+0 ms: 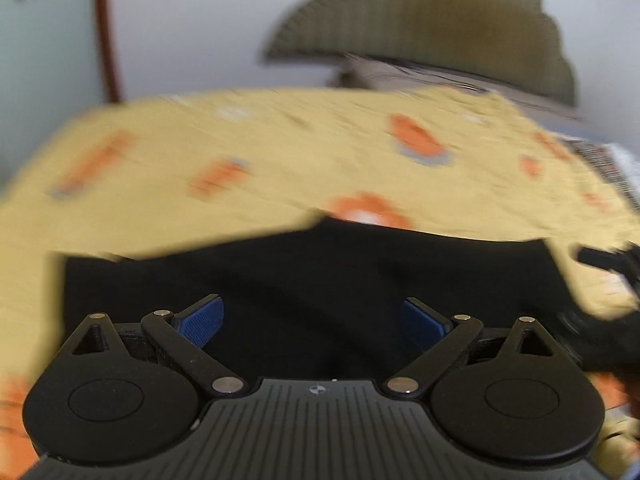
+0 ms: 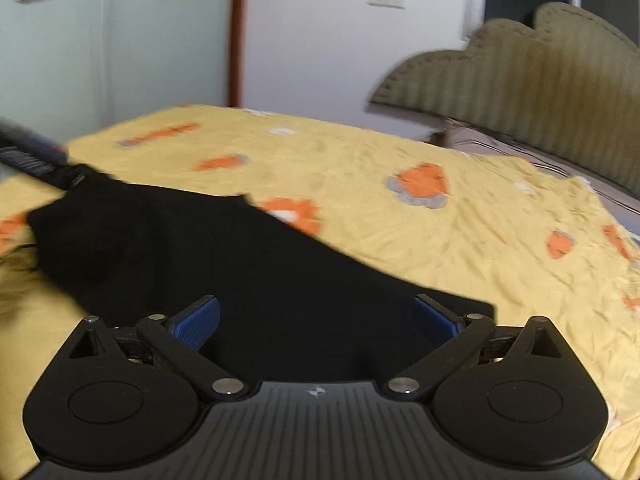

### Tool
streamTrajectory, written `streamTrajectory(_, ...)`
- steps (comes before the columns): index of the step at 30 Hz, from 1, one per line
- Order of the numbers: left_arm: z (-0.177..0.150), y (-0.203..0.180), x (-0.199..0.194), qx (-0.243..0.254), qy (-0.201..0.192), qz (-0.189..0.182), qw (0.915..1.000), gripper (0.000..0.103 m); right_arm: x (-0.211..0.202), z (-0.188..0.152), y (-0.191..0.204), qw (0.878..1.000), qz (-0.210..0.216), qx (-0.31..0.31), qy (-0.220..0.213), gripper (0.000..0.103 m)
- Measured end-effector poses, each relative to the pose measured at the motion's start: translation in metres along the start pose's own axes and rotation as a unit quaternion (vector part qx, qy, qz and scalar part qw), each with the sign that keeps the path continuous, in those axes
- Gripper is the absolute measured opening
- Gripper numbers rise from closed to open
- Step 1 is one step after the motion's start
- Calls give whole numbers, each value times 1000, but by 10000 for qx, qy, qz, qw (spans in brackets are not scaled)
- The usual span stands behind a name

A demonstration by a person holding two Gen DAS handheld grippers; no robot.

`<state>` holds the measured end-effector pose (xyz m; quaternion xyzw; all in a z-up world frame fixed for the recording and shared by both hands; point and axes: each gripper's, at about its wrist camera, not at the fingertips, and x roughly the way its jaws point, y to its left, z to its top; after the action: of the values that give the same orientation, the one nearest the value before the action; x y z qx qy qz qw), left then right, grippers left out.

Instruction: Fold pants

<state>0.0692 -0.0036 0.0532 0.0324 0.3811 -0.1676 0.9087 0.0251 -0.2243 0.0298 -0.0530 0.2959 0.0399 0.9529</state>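
Note:
The black pants (image 1: pixel 320 276) lie spread on a yellow bedsheet (image 1: pixel 200 152) with orange prints. In the left wrist view my left gripper (image 1: pixel 312 322) is open, hovering just over the near part of the pants, blue pads apart and empty. In the right wrist view the pants (image 2: pixel 224 256) stretch from far left to near right, and my right gripper (image 2: pixel 316 320) is open above their near end, holding nothing. The left gripper shows at the far left of the right view (image 2: pixel 36 160), over the far end of the pants. Both views are motion-blurred.
An olive scalloped headboard (image 2: pixel 540 72) stands at the far right of the bed, with a grey striped pillow (image 2: pixel 532 152) below it. White walls and a brown vertical pipe (image 2: pixel 238 32) lie behind. The yellow bedsheet (image 2: pixel 440 240) stretches right of the pants.

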Motion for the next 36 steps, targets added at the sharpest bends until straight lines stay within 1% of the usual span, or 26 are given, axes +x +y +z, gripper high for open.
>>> streamTrajectory(2, -2, -18, 17, 28, 108, -180, 9998, 97, 15, 2, -36, 9980, -376, 499, 10, 103)
streamTrajectory(3, -3, -27, 25, 126, 141, -230, 9996, 97, 19, 0, -55, 9957, -453, 802, 87, 103)
streamTrajectory(5, -6, -42, 38, 454, 184, -272, 9984, 97, 31, -6, -102, 9861, -231, 1625, 245, 102)
streamTrajectory(6, -9, -49, 45, 637, 217, -211, 9975, 97, 38, -11, -126, 9772, 39, 2096, 326, 100)
streamTrajectory(7, -11, -56, 52, 824, 229, -117, 9963, 97, 44, -17, -145, 9671, 336, 2485, 424, 87)
streamTrajectory(8, -13, -62, 58, 963, 228, -40, 9951, 97, 49, -23, -160, 9569, 624, 2795, 480, 79)
streamTrajectory(9, -16, -66, 62, 1097, 233, 47, 9937, 97, 55, -28, -174, 9454, 892, 3088, 533, 64)
streamTrajectory(11, -24, -72, 72, 1371, 215, 181, 9902, 97, 67, -40, -189, 9271, 1286, 3439, 757, 54)
streamTrajectory(12, -27, -77, 75, 1531, 191, 218, 9878, 97, 71, -42, -189, 9265, 1380, 3414, 774, 47)
streamTrajectory(14, -30, -86, 83, 1799, 110, 333, 9831, 98, 71, -41, -186, 9242, 1643, 3356, 783, 46)
streamTrajectory(15, -32, -89, 84, 1909, 27, 390, 9808, 98, 71, -40, -186, 9262, 1628, 3302, 807, 37)
streamTrajectory(16, -34, -91, 83, 1966, -25, 419, 9796, 98, 72, -39, -181, 9311, 1539, 3196, 848, 25)
streamTrajectory(18, -34, -94, 86, 1973, -40, 421, 9794, 98, 73, -39, -180, 9380, 1381, 3070, 828, 13)
streamTrajectory(19, -32, -94, 87, 1896, -10, 383, 9811, 98, 76, -37, -180, 9405, 1309, 3038, 779, 11)
streamTrajectory(21, -30, -93, 89, 1710, 85, 229, 9850, 97, 72, -31, -175, 9502, 1049, 2869, 624, 10)
streamTrajectory(23, -28, -93, 93, 1531, 173, 44, 9881, 98, 63, -23, -160, 9680, 593, 2384, 508, 10)
streamTrajectory(24, -29, -93, 95, 1472, 169, 29, 9890, 99, 63, -22, -156, 9717, 468, 2252, 545, 10)
streamTrajectory(26, -27, -92, 97, 1387, 203, 49, 9901, 100, 76, -23, -150, 9737, 296, 2132, 745, 11)
streamTrajectory(27, -25, -90, 94, 1357, 247, 33, 9904, 97, 78, -24, -148, 9745, 241, 2089, 786, 15)
streamTrajectory(28, -24, -87, 90, 1345, 272, 19, 9905, 97, 75, -22, -147, 9754, 144, 2059, 779, 24)
streamTrajectory(29, -23, -84, 85, 1345, 261, 45, 9906, 97, 67, -19, -145, 9768, -119, 2002, 749, 28)
streamTrajectory(31, -23, -73, 73, 1305, 167, 187, 9911, 99, 43, -15, -132, 9826, -631, 1670, 515, 29)
streamTrajectory(32, -23, -67, 68, 1261, 145, 258, 9916, 99, 30, -14, -124, 9850, -616, 1548, 440, 29)
streamTrajectory(34, -25, -54, 64, 1135, 200, 379, 9926, 100, 12, -19, -113, 9860, 37, 1602, 459, 29)
streamTrajectory(35, -26, -50, 65, 1093, 274, 408, 9928, 100, 9, -23, -108, 9841, 282, 1669, 545, 29)
streamTrajectory(36, -27, -45, 68, 1070, 380, 454, 9925, 100, 10, -29, -104, 9826, 396, 1680, 681, 29)
